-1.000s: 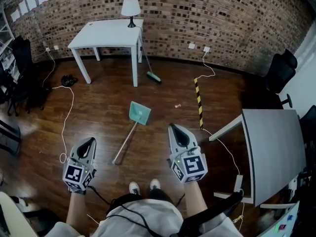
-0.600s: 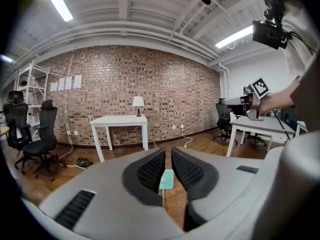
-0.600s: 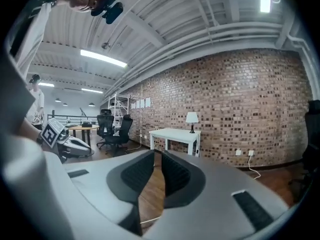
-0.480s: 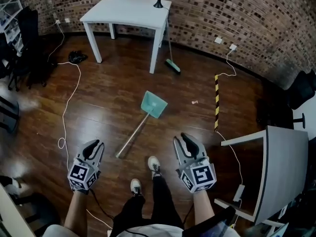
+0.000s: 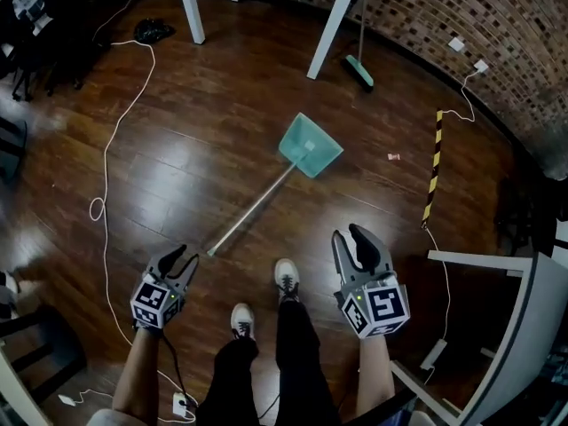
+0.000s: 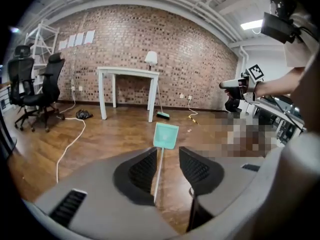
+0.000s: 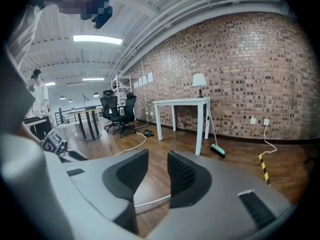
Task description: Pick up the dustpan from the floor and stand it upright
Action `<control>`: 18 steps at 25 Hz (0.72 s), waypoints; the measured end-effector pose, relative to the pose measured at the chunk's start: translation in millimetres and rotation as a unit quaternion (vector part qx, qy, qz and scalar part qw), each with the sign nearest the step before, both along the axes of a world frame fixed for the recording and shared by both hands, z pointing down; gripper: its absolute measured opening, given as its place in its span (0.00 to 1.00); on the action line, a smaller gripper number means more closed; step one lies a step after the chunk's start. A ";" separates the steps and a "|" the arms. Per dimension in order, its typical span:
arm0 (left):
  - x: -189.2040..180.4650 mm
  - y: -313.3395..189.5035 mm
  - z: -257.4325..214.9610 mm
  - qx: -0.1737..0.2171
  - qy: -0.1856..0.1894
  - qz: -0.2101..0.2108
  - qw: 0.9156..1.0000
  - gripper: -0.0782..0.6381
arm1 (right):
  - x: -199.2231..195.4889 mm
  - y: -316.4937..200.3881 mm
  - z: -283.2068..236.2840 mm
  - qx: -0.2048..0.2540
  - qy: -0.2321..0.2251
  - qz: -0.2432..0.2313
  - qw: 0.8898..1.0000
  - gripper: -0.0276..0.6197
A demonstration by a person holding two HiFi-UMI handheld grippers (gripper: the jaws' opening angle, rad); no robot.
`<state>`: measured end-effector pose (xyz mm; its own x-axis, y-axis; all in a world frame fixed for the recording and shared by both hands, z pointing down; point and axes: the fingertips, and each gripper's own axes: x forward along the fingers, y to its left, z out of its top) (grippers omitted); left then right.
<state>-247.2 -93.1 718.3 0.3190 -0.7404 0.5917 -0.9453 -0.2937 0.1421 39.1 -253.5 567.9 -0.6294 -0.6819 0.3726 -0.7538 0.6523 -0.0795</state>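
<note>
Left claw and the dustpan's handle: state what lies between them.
Only a short strip of bare wooden floor, shown in the head view. The left claw, jaws just opening and gripping nothing, sits short of the dustpan handle.

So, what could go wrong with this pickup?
The jaws of the left gripper have just been opening, nothing gripped, near the very end of the thin metal handle: held there, the teal plastic dustpan could slip or swing. The white cable nearby is a tripping hazard.
</note>
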 end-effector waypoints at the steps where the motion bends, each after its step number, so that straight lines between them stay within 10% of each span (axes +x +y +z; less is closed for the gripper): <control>1: -1.5 2.5 28.0 -0.014 0.002 0.001 1.000 0.33 | -6.8 0.9 21.3 -0.007 0.001 -0.007 1.000 0.25; 18: -8.1 32.3 349.3 -0.141 -0.054 0.044 0.988 0.36 | -74.4 43.7 268.3 -0.090 0.008 -0.106 0.990 0.26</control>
